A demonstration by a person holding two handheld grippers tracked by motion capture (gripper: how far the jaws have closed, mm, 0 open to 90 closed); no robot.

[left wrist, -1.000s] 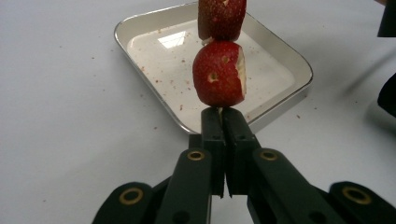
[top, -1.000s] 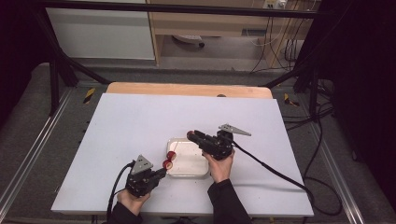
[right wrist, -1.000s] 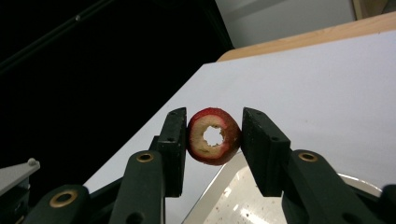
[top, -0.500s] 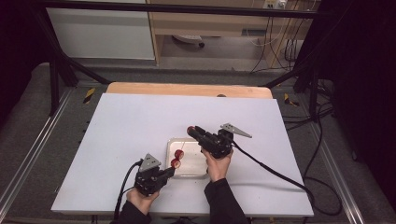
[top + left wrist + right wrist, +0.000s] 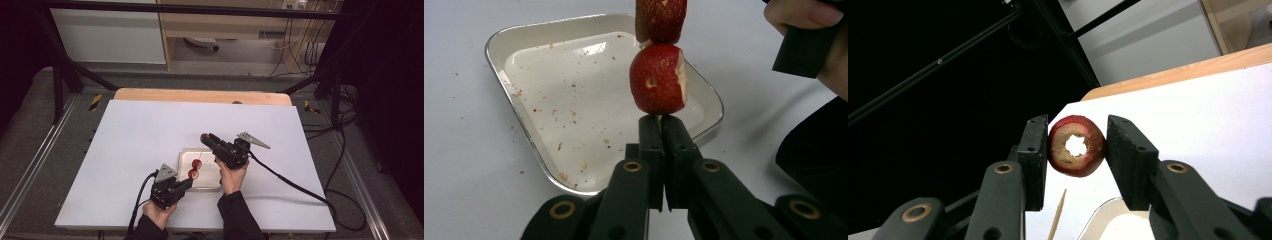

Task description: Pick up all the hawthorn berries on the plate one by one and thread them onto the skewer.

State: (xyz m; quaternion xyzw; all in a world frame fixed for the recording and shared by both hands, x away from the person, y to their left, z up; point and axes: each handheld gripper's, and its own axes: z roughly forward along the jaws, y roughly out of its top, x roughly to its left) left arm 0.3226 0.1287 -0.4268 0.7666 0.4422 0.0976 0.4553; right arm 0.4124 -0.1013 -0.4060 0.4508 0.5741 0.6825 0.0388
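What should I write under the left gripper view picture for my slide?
Shut left tool holds a stick with two red fruit pieces above a crumb-speckled white tray.

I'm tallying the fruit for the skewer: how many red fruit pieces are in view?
3. Two sit on the skewer held by the left claw, over the tray: lower piece, upper piece. The cored piece sits in the right claw. None seem hidden.

You see a big white table (image 5: 125,150). Past the table's far edge runs a strip of brown wood (image 5: 200,95). Beyond that strip stands a white cabinet (image 5: 107,35). Black cables (image 5: 345,125) lie on the floor right of the table.
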